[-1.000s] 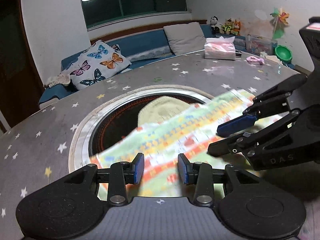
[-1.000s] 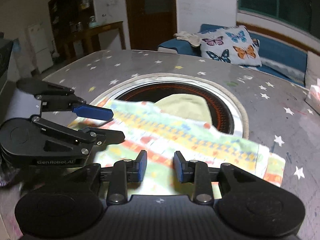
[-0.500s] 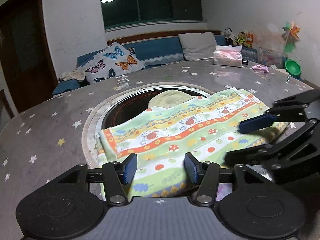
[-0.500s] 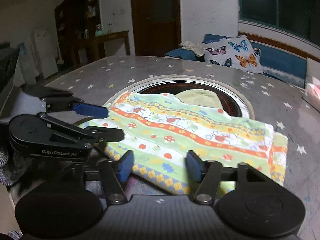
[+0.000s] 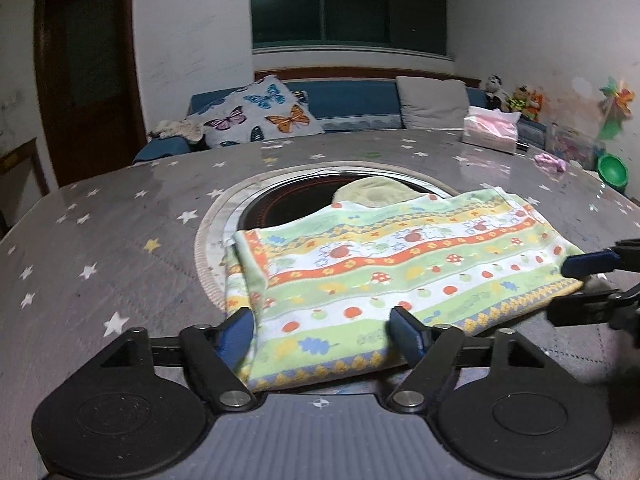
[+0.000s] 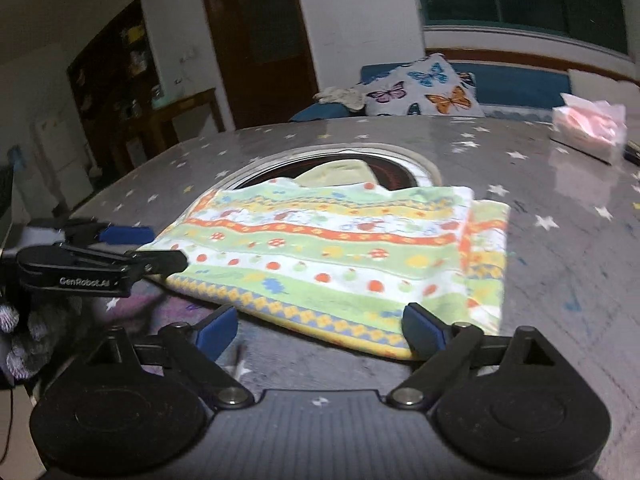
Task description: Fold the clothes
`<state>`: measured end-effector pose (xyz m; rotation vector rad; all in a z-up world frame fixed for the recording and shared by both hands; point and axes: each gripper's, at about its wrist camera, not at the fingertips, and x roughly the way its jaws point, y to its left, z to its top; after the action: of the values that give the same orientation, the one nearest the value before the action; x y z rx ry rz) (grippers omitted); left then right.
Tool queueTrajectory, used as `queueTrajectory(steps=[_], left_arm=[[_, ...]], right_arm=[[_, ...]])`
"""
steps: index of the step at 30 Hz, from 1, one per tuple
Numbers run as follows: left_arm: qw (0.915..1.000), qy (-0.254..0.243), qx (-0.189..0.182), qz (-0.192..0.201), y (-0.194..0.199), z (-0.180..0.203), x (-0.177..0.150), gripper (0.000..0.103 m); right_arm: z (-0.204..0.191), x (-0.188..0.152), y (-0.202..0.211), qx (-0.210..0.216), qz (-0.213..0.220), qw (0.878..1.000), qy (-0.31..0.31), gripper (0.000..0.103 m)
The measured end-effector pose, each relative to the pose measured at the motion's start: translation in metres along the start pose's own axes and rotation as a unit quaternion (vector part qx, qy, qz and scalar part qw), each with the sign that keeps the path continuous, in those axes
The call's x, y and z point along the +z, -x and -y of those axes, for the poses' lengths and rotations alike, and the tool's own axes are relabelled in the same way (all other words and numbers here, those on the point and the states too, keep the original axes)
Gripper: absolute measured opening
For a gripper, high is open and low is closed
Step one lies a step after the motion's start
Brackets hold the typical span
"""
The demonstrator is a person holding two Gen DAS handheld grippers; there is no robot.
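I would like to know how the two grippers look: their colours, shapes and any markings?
Both are matte black. The left gripper and the right gripper each have two round discs at the base, thin linkage arms with silver pivot screws, a ribbed grey centre plate and blue pads on the fingertips. White lettering "GenRobot.AI" shows on the left gripper's side in the right wrist view.
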<state>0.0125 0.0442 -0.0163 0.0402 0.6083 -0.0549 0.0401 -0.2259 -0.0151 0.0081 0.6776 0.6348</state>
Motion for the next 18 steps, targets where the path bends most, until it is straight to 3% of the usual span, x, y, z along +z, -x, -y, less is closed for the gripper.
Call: queueTrajectory(steps=[5,9,18], left_arm=[[0.9999,0.012,0.01,-0.002,0.004,-0.006,0.001,0.092],[0.9997,0.017,0.016,-0.002,0.003,-0.008,0.003,0.096],[0.9978,0.05,0.041,-0.016,-0.004,-0.031,0.002,0.098]], right_arm=[[0.0,0.009,0.007,0.002,0.019,1.0,-0.005,0.103],[-0.001,0.018,0.003,0.01,0.032,0.999,-0.004,0.103],[0.014,0.01,-0.012,0.015,0.008,0.999,-0.029,0.103]])
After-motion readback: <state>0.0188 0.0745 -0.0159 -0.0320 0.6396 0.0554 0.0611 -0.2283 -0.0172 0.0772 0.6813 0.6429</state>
